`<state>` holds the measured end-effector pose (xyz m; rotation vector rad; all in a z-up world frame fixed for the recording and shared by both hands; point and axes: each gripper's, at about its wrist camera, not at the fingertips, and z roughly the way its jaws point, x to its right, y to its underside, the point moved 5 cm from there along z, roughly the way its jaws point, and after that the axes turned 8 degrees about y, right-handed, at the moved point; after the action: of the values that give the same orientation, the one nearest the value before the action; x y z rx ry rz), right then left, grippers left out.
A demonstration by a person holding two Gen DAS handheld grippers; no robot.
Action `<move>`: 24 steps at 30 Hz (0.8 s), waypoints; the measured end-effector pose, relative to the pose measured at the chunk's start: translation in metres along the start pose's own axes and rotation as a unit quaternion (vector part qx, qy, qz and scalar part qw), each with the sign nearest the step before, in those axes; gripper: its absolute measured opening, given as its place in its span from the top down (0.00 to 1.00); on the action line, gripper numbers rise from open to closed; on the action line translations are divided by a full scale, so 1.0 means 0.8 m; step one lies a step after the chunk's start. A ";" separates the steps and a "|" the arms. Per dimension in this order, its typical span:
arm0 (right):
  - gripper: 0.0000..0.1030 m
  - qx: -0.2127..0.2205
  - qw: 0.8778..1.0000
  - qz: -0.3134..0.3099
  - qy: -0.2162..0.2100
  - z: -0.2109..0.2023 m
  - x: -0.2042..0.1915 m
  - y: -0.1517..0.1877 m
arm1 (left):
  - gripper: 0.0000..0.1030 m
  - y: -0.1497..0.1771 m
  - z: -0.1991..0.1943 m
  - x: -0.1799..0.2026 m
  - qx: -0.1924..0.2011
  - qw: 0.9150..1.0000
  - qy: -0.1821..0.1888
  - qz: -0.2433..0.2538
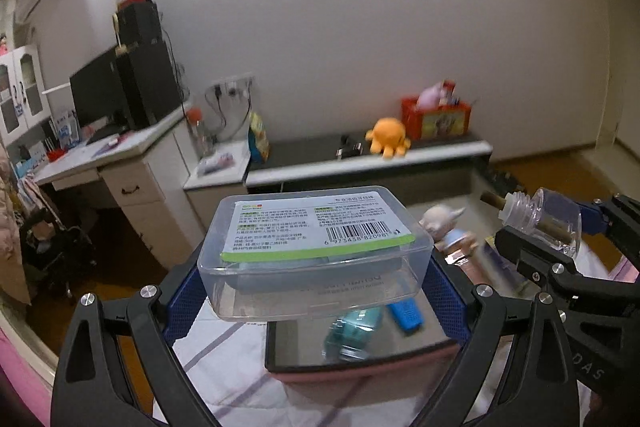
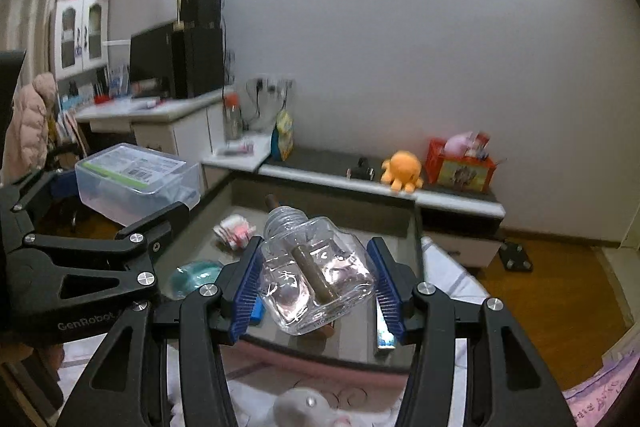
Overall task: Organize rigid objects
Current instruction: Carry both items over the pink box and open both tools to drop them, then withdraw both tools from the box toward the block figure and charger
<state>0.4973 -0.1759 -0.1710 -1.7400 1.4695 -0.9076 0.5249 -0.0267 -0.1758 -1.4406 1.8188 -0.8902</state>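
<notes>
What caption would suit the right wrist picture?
Right gripper clamps a clear glass bottle above an open storage box; the left gripper's plastic box alongside.

Beyond the fingers, an orange plush octopus (image 1: 387, 142) sits on a low dark-topped counter (image 1: 304, 151) along the white wall. Just right of it stands a red box (image 1: 436, 117) stuffed with toys. Far to the left of the fingers, a black monitor (image 1: 98, 91) and a dark computer tower (image 1: 150, 83) stand on a white counter (image 1: 132, 143).

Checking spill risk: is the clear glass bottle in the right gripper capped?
No: the clear glass bottle shows bare neck threads, with a brown stick poking out its open mouth.
</notes>
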 end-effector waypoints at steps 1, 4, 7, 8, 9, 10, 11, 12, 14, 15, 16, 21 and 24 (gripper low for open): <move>0.48 -0.013 1.000 0.001 -0.010 0.015 -0.002 0.003 | 0.07 0.004 0.013 -0.003 -0.015 1.000 -0.003 0.005; 0.48 -0.051 0.998 -0.012 -0.028 0.050 -0.013 0.013 | 0.07 0.015 0.040 -0.015 -0.051 0.999 -0.006 0.004; 0.48 -0.093 0.993 0.001 -0.068 0.079 -0.020 0.024 | 0.07 0.022 0.060 -0.021 -0.072 0.997 -0.002 -0.002; 0.48 -0.107 0.991 0.008 -0.081 0.087 -0.021 0.028 | 0.07 0.025 0.066 -0.021 -0.076 0.997 -0.002 -0.001; 0.48 -0.118 0.989 0.013 -0.092 0.094 -0.022 0.032 | 0.07 0.025 0.071 -0.022 -0.077 0.997 0.001 -0.003; 0.48 -0.117 0.989 0.013 -0.092 0.097 -0.023 0.033 | 0.07 0.026 0.075 -0.023 -0.080 0.997 0.003 -0.006; 0.48 -0.113 0.990 0.005 -0.084 0.099 -0.023 0.032 | 0.07 0.027 0.079 -0.023 -0.080 0.997 0.005 -0.008; 0.48 -0.117 0.990 0.001 -0.077 0.101 -0.023 0.033 | 0.07 0.028 0.082 -0.024 -0.078 0.997 0.007 -0.012; 0.47 -0.117 0.990 -0.001 -0.073 0.104 -0.023 0.031 | 0.06 0.029 0.085 -0.026 -0.077 0.997 0.009 -0.019; 0.47 -0.114 0.991 -0.001 -0.070 0.104 -0.024 0.031 | 0.06 0.030 0.085 -0.026 -0.080 0.997 0.006 -0.019; 0.46 -0.112 0.991 -0.002 -0.067 0.106 -0.023 0.030 | 0.06 0.030 0.084 -0.026 -0.080 0.997 0.003 -0.018; 0.23 -0.089 0.995 -0.003 -0.047 0.090 -0.020 0.026 | 0.05 0.024 0.058 -0.027 -0.062 0.998 -0.011 -0.011; 0.21 -0.070 0.997 -0.004 -0.040 0.069 -0.016 0.016 | 0.03 0.019 0.029 -0.032 -0.038 0.999 -0.014 -0.017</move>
<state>0.5360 -0.1614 -0.2121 -1.8621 1.5044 -0.7451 0.5407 -0.0022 -0.1993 -1.5282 1.8302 -0.8216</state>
